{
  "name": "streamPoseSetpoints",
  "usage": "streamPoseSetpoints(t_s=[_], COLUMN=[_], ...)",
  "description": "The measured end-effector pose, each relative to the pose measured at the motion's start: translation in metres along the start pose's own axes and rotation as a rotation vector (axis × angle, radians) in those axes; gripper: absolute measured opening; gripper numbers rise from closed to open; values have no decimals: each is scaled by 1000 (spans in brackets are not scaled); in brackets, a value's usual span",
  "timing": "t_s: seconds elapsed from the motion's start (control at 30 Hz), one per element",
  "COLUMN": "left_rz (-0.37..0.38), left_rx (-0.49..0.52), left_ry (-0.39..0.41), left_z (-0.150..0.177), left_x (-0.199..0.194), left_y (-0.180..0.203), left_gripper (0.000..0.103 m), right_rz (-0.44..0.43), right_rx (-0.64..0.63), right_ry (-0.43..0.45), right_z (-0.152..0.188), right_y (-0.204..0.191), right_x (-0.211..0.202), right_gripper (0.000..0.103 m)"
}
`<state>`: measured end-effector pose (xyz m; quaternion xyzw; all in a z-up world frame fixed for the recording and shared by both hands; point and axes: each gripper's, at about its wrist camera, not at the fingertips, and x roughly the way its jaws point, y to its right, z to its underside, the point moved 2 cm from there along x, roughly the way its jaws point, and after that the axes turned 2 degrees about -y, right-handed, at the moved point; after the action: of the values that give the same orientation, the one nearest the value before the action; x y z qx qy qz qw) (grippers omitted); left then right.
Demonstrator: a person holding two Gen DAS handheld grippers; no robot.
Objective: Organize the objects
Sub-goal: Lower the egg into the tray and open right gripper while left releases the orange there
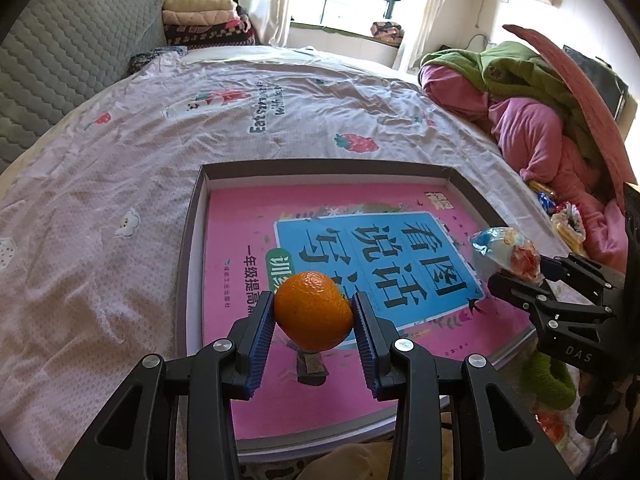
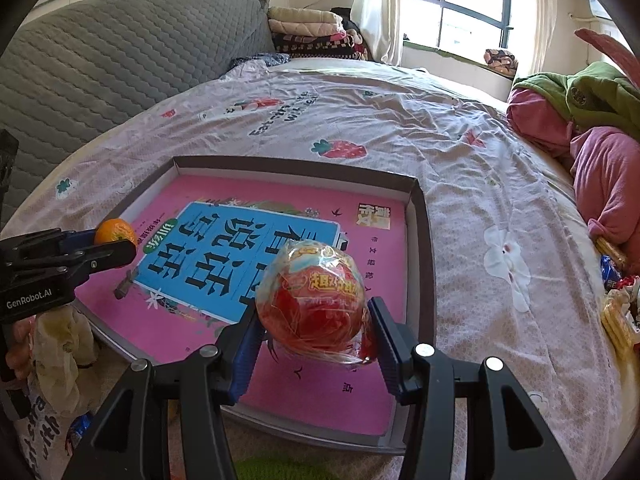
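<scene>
My left gripper (image 1: 313, 312) is shut on an orange mandarin (image 1: 312, 310) and holds it above the near left part of a shallow grey box (image 1: 192, 216). A pink and blue book (image 1: 360, 248) lies flat in the box. My right gripper (image 2: 316, 320) is shut on a red snack ball wrapped in clear plastic (image 2: 314, 306) above the near right part of the box (image 2: 420, 208). Each gripper shows in the other view: the right one (image 1: 516, 276) with the snack ball (image 1: 504, 252), the left one (image 2: 100, 248) with the mandarin (image 2: 115, 232).
The box lies on a bed with a pale pink strawberry-print sheet (image 1: 120, 184). A heap of pink and green clothes (image 1: 532, 120) and loose snack packets (image 2: 616, 292) lie at the right. A grey quilted headboard (image 2: 100, 60) stands at the left. A green item (image 1: 552, 380) sits near the box's right corner.
</scene>
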<state>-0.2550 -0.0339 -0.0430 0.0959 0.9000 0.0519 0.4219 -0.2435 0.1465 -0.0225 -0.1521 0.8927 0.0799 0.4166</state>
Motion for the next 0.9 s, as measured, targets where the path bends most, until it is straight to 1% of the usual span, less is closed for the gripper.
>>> streamPoseSetpoints(t_s=[0.17, 0.63, 0.9], left_rz=[-1, -5, 5], left_rx=[-12, -4, -4], left_ry=[-8, -36, -32], left_z=[0, 4, 3], left_x=[4, 14, 15], left_y=[-4, -5, -7], left_gripper=[40, 40, 40], right_rz=[8, 36, 47], right_rx=[1, 10, 23], right_ry=[-19, -47, -53], right_z=[2, 6, 6], right_y=[0, 2, 7], right_x=[6, 13, 13], right_gripper=[52, 52, 52])
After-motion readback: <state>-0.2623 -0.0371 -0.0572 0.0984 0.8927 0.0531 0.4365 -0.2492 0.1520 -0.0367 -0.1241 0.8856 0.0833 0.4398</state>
